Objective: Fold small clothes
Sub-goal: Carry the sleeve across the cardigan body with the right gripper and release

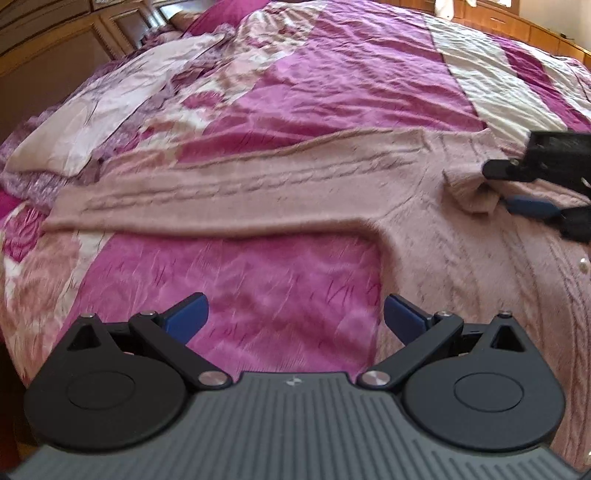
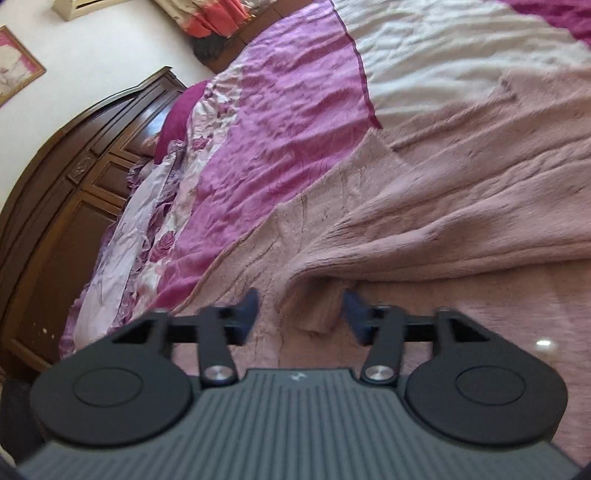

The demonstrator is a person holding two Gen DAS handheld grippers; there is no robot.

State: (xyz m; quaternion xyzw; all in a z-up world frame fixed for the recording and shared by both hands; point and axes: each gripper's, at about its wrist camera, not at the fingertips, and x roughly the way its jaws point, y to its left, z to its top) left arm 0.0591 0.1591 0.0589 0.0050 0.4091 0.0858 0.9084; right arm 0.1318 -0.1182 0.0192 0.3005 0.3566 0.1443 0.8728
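Observation:
A dusty-pink knitted cardigan (image 1: 480,280) lies flat on the bed, its one sleeve (image 1: 221,195) stretched out to the left. My left gripper (image 1: 295,317) is open and hovers over bare bedspread just below that sleeve, beside the cardigan's body. My right gripper (image 2: 303,312) is open, its blue pads (image 2: 248,308) on either side of a raised fold of the cardigan (image 2: 319,308) without pinching it. From the left wrist view the right gripper (image 1: 498,186) enters at the right edge, at the bunched fold (image 1: 472,192) near the neckline. A pearl button (image 2: 545,345) shows on the knit.
The bed is covered by a crinkled magenta, white and floral bedspread (image 1: 277,280). A magenta pillow (image 1: 221,14) lies at the head end. A dark wooden wardrobe (image 2: 55,221) stands along the bed's left side. A framed picture (image 2: 14,70) hangs on the wall.

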